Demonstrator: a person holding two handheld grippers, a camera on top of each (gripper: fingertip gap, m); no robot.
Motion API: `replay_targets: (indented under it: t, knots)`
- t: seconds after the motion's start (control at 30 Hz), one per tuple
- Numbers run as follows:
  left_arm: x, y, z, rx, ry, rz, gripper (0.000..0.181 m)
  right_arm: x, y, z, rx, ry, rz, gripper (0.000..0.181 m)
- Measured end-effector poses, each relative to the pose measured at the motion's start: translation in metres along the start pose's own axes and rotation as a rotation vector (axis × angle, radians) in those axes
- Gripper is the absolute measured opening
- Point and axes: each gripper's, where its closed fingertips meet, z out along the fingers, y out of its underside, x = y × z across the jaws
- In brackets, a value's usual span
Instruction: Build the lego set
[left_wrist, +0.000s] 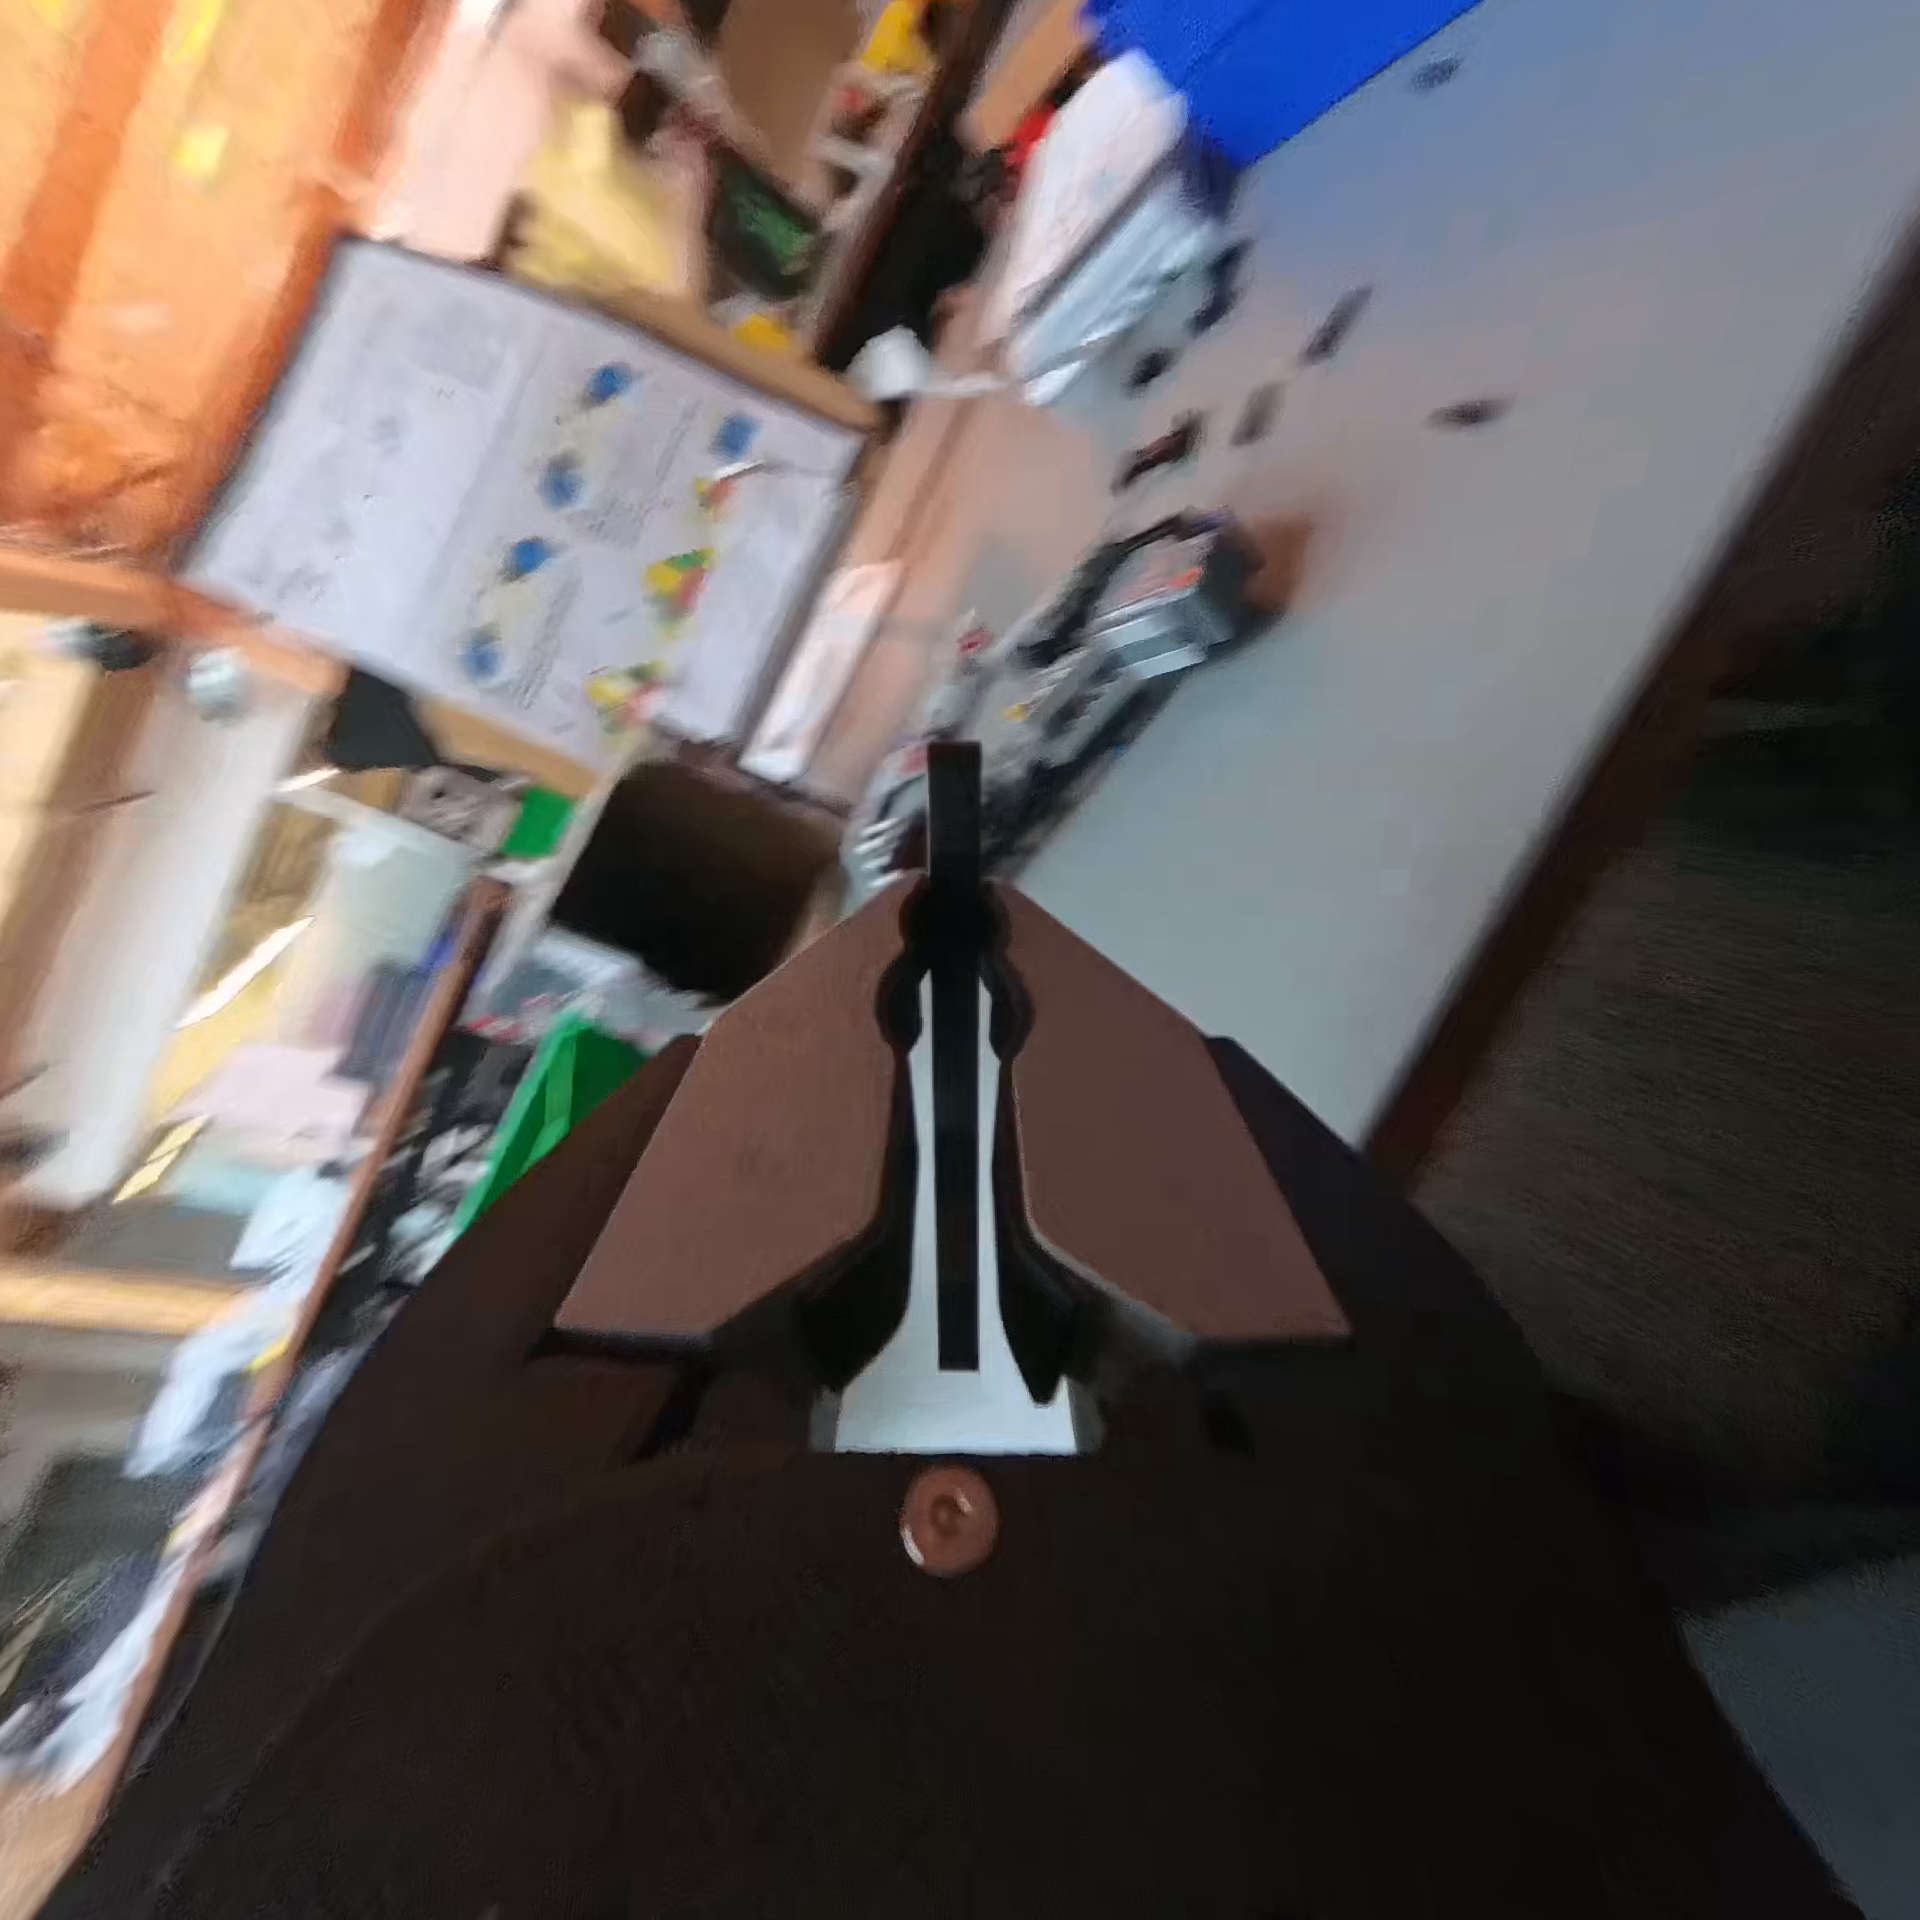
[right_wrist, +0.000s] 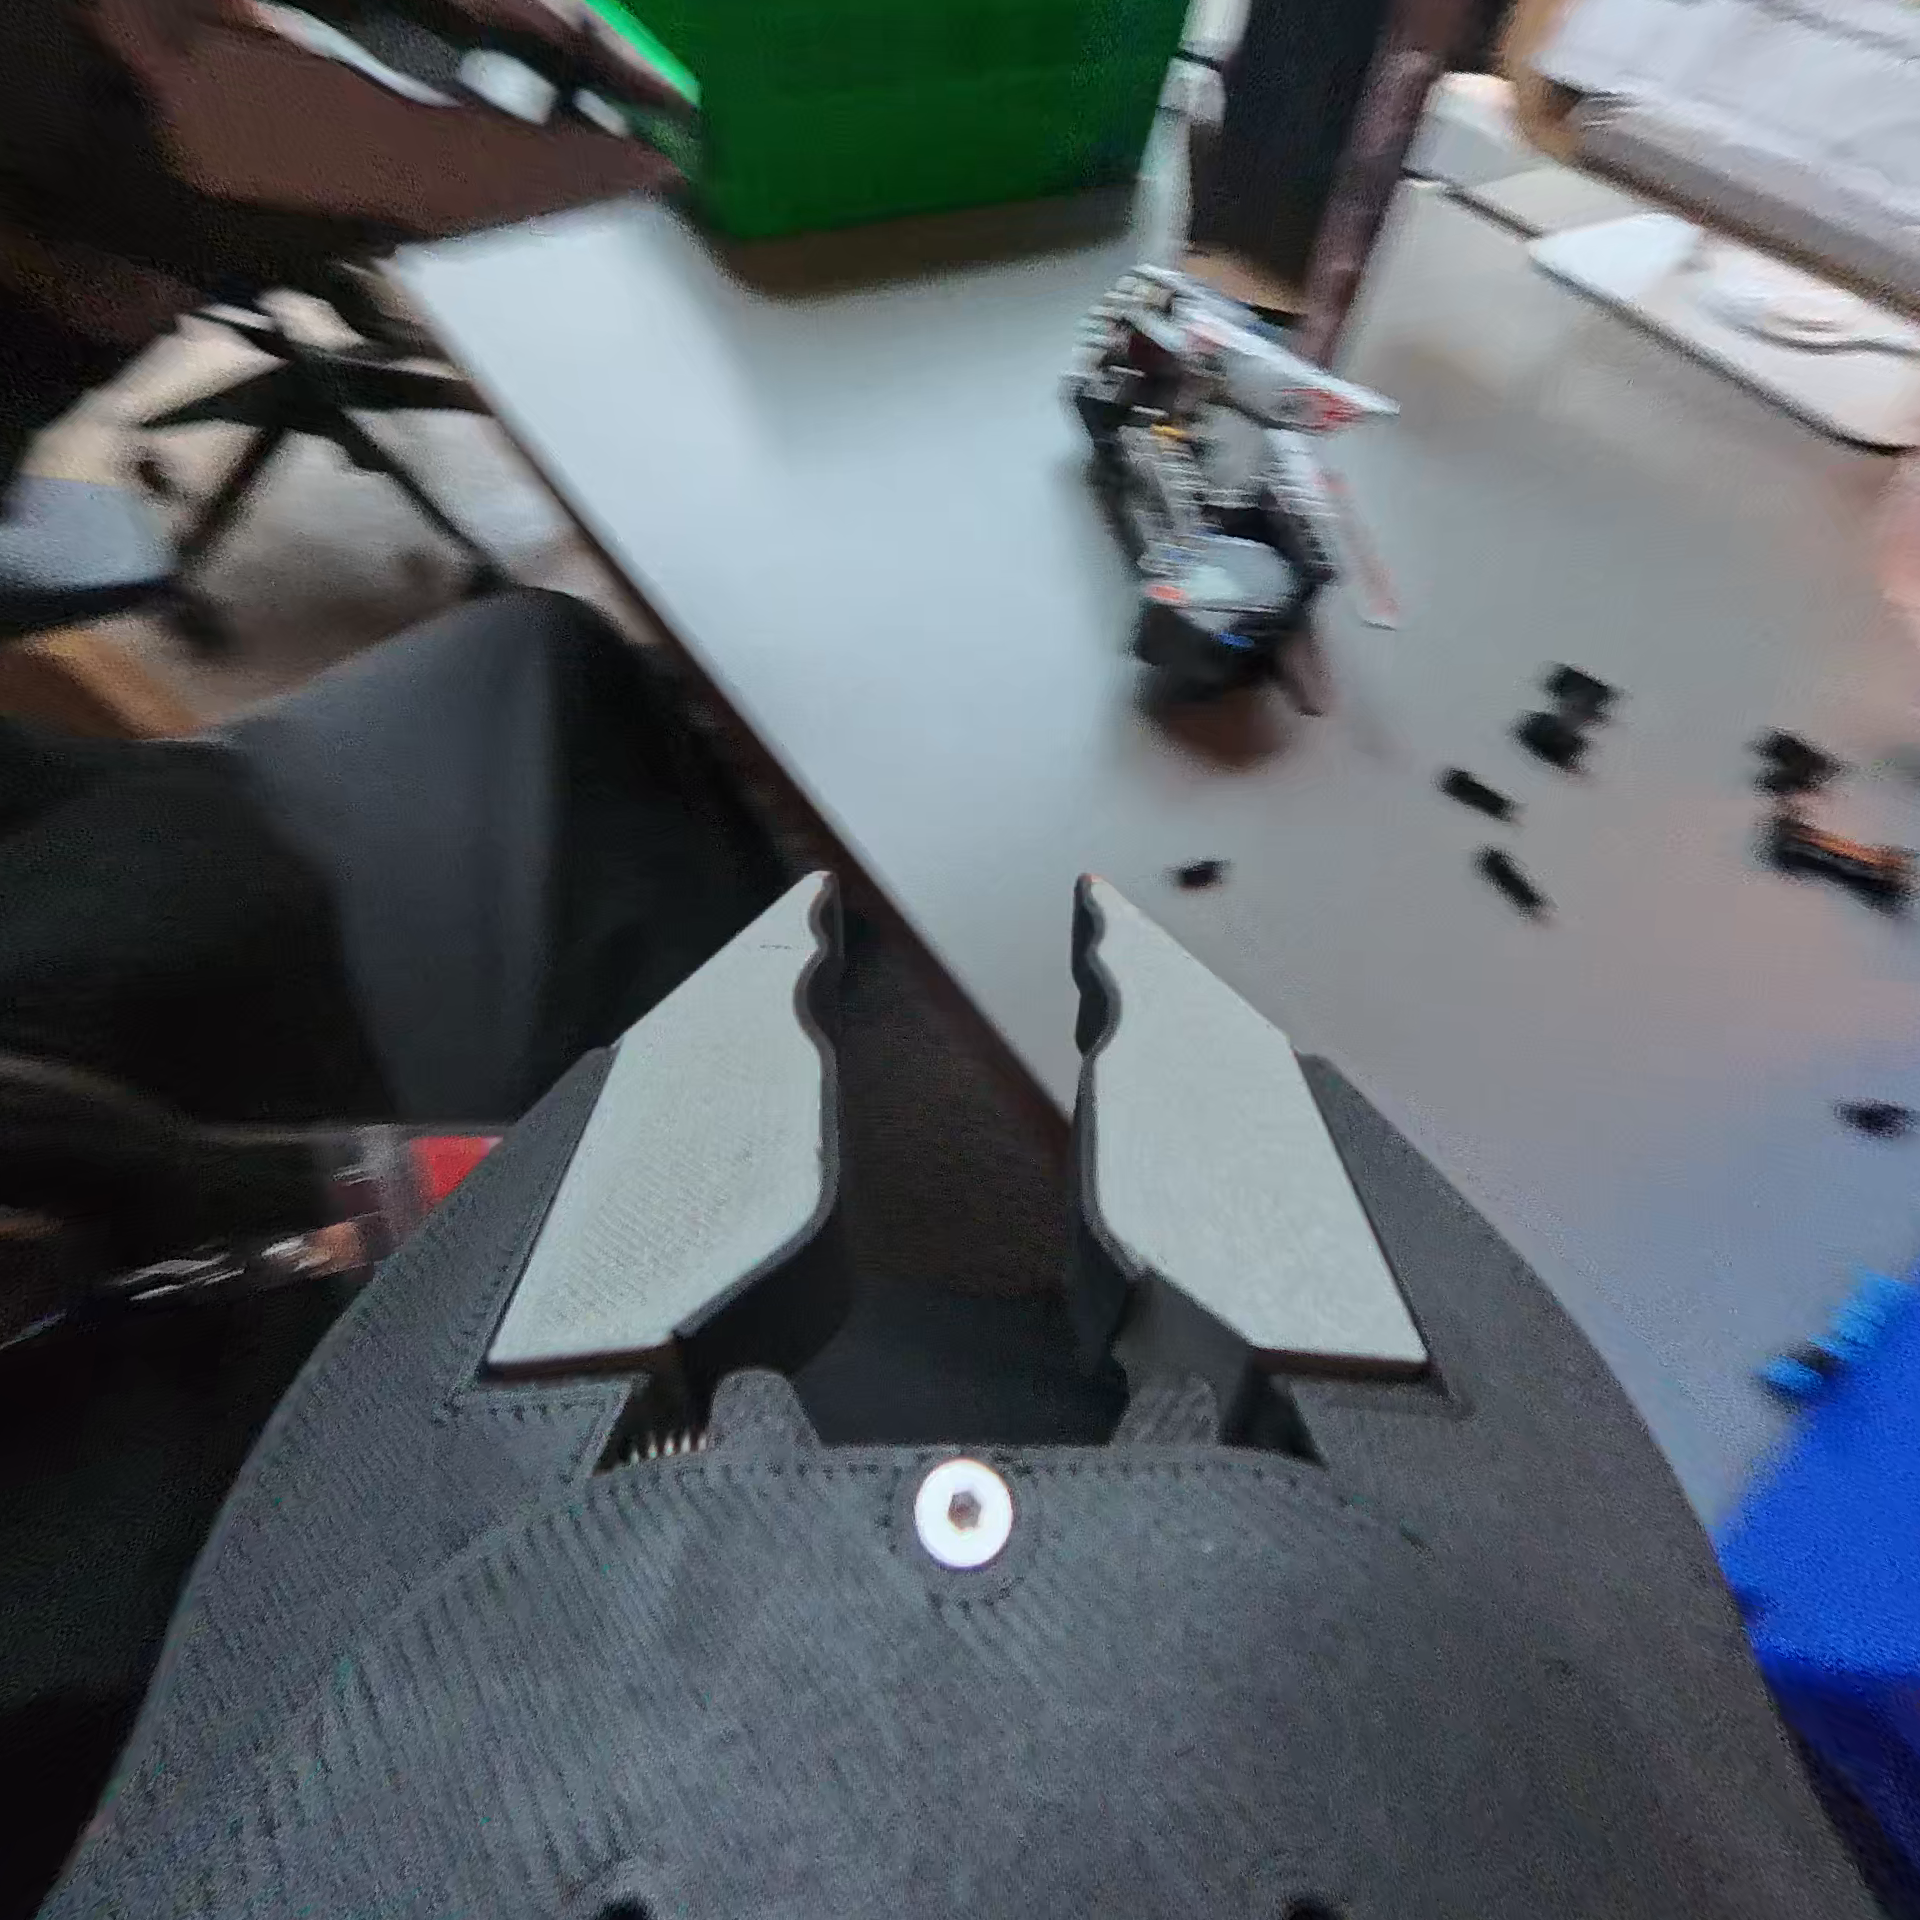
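Note:
My left gripper (left_wrist: 954, 920) is shut on a long thin black lego piece (left_wrist: 954, 1091) that runs between the fingers and sticks out past the tips. It is held in the air above the white table (left_wrist: 1455, 727). The partly built grey, black and white lego model (left_wrist: 1122, 644) stands on the table beyond it, and it also shows in the right wrist view (right_wrist: 1216, 478). My right gripper (right_wrist: 954, 894) is open and empty, over the table's front edge. Several small black loose pieces (right_wrist: 1558, 727) lie on the table to its right. Both views are blurred.
An open instruction booklet (left_wrist: 520, 488) lies at the back left. A green box (right_wrist: 914, 104) stands at the far end of the table. Blue bins (right_wrist: 1829, 1538) sit at the right edge. White plastic bags (left_wrist: 1101, 239) lie far off. A black chair (right_wrist: 312, 852) is beside the table. Left tips to right tips: about 20 cm.

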Motion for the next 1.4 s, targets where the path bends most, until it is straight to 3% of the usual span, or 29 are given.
replay_targets:
  t: [0.13,0.23,0.3,0.4,0.5,0.63,0.67,0.73,0.8,0.87,1.0,1.07,1.23,1.3,1.4]
  knots:
    - [0.063,-0.047,-0.016,0.124,0.420,-0.362,0.006,-0.051,-0.023,0.001,0.119,-0.191,-0.003,0.039]
    - [0.075,-0.093,-0.036,0.349,0.731,-0.782,0.005,-0.069,-0.026,0.014,0.118,-0.259,0.042,0.040]
    - [0.076,-0.110,-0.041,0.451,0.863,-1.019,0.006,-0.078,-0.034,0.022,0.142,-0.279,0.064,0.043]
    - [0.077,-0.115,-0.035,0.507,0.921,-1.226,0.008,-0.082,-0.043,0.031,0.151,-0.236,0.019,0.045]
    - [0.061,-0.107,-0.023,0.561,0.853,-1.375,0.006,-0.076,-0.035,0.043,0.086,-0.149,-0.001,0.044]
    - [0.056,-0.113,-0.023,0.628,0.834,-1.429,0.006,-0.094,-0.029,0.058,0.057,-0.248,0.040,0.034]
    - [0.059,-0.115,-0.023,0.625,0.837,-1.419,0.006,-0.096,-0.028,0.061,0.051,-0.264,0.049,0.014]
    - [0.055,-0.114,-0.023,0.610,0.849,-1.388,0.009,-0.088,-0.028,0.061,0.047,-0.253,0.062,0.008]
    - [0.035,-0.099,-0.024,0.582,0.823,-1.365,0.017,-0.060,-0.029,0.056,0.023,-0.158,0.052,0.004]
    - [-0.004,-0.072,-0.031,0.570,0.699,-1.317,0.013,-0.014,-0.032,0.044,-0.037,-0.016,0.026,0.003]
    - [-0.049,-0.005,-0.065,0.401,0.425,-1.103,0.020,0.101,-0.005,0.029,-0.348,0.312,-0.020,0.003]
    - [-0.048,0.031,-0.085,0.286,0.329,-1.037,0.020,0.134,0.012,0.036,-0.464,0.384,-0.038,0.003]
    - [-0.016,0.121,-0.130,-0.033,0.141,-1.032,0.019,0.172,0.041,0.064,-0.597,0.466,-0.075,0.010]
    - [-0.004,0.152,-0.145,-0.137,0.075,-1.036,0.018,0.182,0.044,0.068,-0.605,0.494,-0.077,0.023]
    - [0.005,0.183,-0.161,-0.218,-0.006,-1.056,0.018,0.189,0.028,0.066,-0.517,0.523,-0.104,0.030]
